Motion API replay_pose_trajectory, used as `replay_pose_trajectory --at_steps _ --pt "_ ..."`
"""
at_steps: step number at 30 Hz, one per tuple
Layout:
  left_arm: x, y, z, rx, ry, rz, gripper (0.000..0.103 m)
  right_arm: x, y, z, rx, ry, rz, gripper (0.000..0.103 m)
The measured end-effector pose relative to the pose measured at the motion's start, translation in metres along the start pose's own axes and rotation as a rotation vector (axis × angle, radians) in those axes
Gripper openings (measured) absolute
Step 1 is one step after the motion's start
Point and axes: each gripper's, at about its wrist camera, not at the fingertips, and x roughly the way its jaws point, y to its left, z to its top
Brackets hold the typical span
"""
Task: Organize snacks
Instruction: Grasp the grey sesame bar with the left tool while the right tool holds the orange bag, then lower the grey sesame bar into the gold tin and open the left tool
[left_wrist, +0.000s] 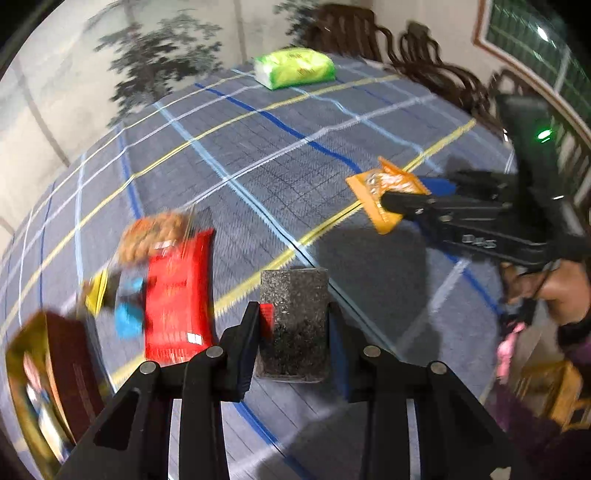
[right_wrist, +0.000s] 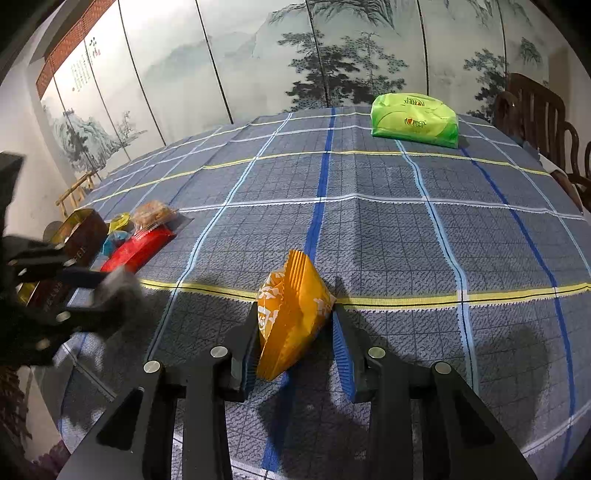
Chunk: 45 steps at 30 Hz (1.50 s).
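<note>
sorted: red packet, cookie pack and small candies piled beside the brown tin
left gripper: clamped on grey speckled packet, near the tin
right gripper: clamped on orange packet, well apart from the tin
left: both packets to the pile

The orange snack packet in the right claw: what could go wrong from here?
1. The right claw pinches the orange packet tilted on its edge; it may twist or slip out.
2. The left claw holds a dark speckled packet close to the red packet and the snack pile; lowering may knock them.
</note>
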Motion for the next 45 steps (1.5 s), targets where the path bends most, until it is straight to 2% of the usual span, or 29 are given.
replay_pose_trajectory --at_steps 4,8,13,21,27,31,36,45 --pt "-0.028 -0.001 -0.017 -0.101 -0.029 0.001 0.031 0.0 0.001 0.0 -0.002 0.001 -0.006 0.036" --pt "-0.055 0.003 -0.034 -0.159 -0.065 0.024 0.031 0.0 0.0 0.001 -0.003 0.002 -0.011 0.036" --pt "-0.085 0.032 -0.053 -0.259 -0.096 0.004 0.031 0.001 -0.002 0.001 -0.002 0.002 -0.018 0.036" --pt "-0.124 0.092 -0.083 -0.348 -0.148 0.151 0.031 0.001 -0.002 0.002 -0.003 0.001 -0.034 0.036" --pt "-0.122 0.138 -0.102 -0.436 -0.15 0.23 0.031 0.001 -0.001 0.002 -0.004 0.001 -0.038 0.036" --pt "-0.113 0.159 -0.11 -0.481 -0.135 0.247 0.031 0.002 -0.001 0.002 -0.005 0.001 -0.039 0.036" --pt "-0.102 0.169 -0.117 -0.489 -0.114 0.28 0.031 0.001 -0.001 0.002 -0.006 0.001 -0.04 0.036" --pt "-0.086 0.172 -0.123 -0.489 -0.088 0.291 0.031 0.002 -0.001 0.002 -0.007 0.001 -0.041 0.036"
